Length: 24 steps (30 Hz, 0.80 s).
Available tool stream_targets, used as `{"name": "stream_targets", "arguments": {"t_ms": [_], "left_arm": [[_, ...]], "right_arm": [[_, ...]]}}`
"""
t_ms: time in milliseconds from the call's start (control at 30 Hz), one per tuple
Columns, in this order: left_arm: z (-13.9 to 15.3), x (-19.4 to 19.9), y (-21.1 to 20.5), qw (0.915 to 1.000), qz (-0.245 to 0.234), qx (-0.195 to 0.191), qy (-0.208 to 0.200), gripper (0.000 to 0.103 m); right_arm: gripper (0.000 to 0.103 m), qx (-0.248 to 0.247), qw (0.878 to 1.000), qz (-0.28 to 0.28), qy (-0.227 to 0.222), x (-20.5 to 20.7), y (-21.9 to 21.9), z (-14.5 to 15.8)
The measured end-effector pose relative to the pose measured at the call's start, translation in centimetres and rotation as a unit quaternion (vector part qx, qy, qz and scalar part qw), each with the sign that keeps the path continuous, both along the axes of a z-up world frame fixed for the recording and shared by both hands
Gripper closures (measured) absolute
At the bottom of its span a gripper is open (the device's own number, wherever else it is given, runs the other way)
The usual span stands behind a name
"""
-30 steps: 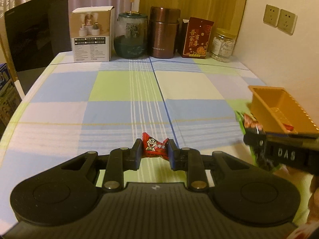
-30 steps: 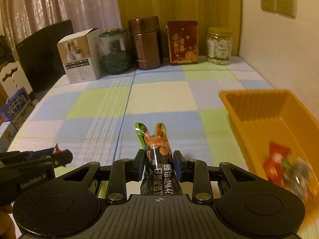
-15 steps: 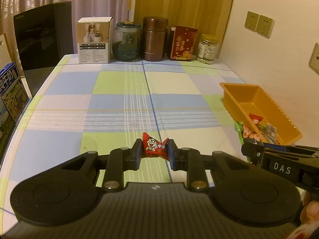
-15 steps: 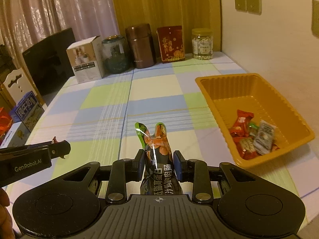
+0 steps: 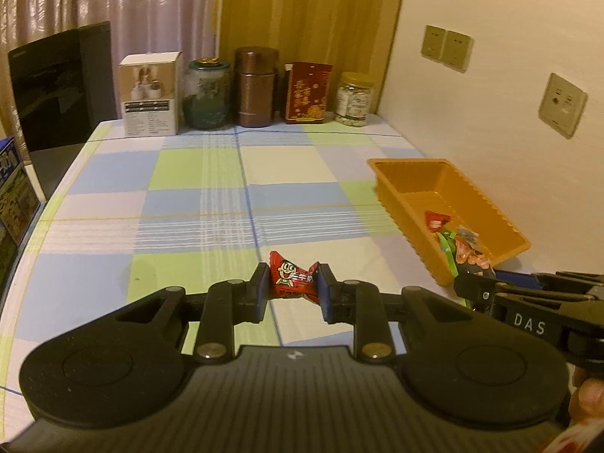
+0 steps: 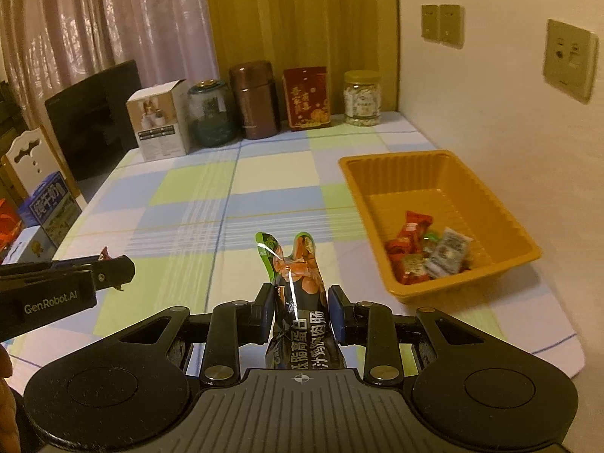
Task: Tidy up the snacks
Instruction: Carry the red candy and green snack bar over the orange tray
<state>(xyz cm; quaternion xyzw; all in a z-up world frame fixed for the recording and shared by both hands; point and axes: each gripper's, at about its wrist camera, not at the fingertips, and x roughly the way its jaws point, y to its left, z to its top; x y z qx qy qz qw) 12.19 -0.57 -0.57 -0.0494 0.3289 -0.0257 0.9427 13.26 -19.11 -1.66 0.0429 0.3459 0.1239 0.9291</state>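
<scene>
Left gripper [image 5: 293, 287] clamped on red candy [image 5: 292, 280], right gripper [image 6: 300, 307] on sausage packet [image 6: 298, 294]; both left of orange tray [image 6: 445, 287].

Table [image 6: 264, 173] covered in blue, green and cream checks, orange tray [image 6: 502, 260] at right, red candy [image 5: 292, 277] with cartoon face, black-and-green snack packet [image 6: 298, 302], brown canister [image 6: 255, 100] far

"DAS" on right gripper [image 5: 475, 294]; "GenRobot.AI" on left gripper [image 6: 113, 270].
</scene>
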Motion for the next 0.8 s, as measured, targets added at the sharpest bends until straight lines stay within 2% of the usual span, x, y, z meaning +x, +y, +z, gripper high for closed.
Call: {"name": "stream_targets", "arguments": {"t_ms": [800], "left_arm": [[1.0,2.6,-9.8,0.9947,-0.102,-0.014,0.002,0.079]], "right_arm": [[0.072,0.004,0.994,-0.107,-0.009,-0.6,-11.1,1.3]]}}
